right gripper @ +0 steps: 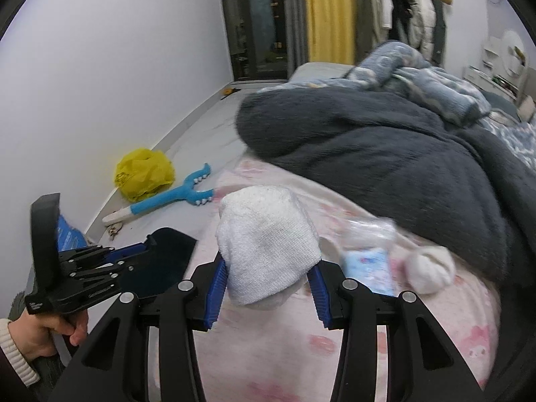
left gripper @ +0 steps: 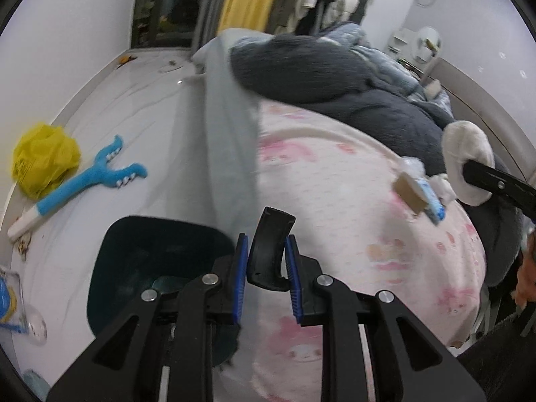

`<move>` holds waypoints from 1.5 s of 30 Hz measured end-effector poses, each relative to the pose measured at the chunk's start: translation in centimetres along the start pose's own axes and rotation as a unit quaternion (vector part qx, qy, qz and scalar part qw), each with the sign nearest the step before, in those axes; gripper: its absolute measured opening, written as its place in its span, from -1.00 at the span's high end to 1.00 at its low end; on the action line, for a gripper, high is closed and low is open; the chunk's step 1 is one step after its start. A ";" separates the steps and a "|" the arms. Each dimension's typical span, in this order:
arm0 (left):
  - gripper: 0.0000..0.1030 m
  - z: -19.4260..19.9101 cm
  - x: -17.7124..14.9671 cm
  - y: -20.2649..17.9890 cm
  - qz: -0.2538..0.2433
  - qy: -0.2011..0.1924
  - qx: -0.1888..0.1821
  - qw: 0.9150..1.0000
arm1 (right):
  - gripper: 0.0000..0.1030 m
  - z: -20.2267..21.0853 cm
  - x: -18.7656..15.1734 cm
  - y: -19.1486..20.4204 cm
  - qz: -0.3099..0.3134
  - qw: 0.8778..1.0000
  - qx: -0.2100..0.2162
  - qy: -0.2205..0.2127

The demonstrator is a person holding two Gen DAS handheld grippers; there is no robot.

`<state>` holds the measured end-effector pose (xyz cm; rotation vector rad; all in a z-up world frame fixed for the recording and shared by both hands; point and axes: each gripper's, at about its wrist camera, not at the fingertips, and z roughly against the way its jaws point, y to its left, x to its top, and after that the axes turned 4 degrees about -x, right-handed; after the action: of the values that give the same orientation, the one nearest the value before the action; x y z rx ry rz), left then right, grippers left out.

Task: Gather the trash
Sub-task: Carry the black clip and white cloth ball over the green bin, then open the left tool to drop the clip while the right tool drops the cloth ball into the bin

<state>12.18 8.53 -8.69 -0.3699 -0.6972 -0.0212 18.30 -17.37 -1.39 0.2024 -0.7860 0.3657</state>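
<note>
My left gripper is shut on the black handle of a dark teal trash bin, held beside the bed; the bin also shows in the right wrist view. My right gripper is shut on a white crumpled towel-like wad above the pink bedspread. In the left wrist view this wad is at the right. A small blue-and-white packet, a clear wrapper and a white tissue ball lie on the bedspread to the right.
A dark fluffy blanket and a blue quilt are heaped on the bed. On the floor by the wall lie a yellow plastic bag, a blue toy stick and clear packaging.
</note>
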 end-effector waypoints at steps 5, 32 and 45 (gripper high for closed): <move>0.53 -0.4 -0.6 3.1 0.036 0.014 0.014 0.999 | 0.12 -0.8 0.2 2.6 0.011 1.000 0.022 -0.001; 0.52 -3.8 -4.9 12.2 0.108 0.136 0.076 0.982 | 0.12 -9.2 0.3 16.4 0.077 0.988 0.113 0.078; -0.16 -1.5 -4.9 14.7 0.110 0.115 0.091 0.983 | 0.12 -14.2 -0.7 19.6 0.077 0.980 0.115 0.142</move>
<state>11.45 21.20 -17.64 -0.2615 -0.4233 0.2062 19.37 4.92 -10.91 0.3003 -0.4759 0.6190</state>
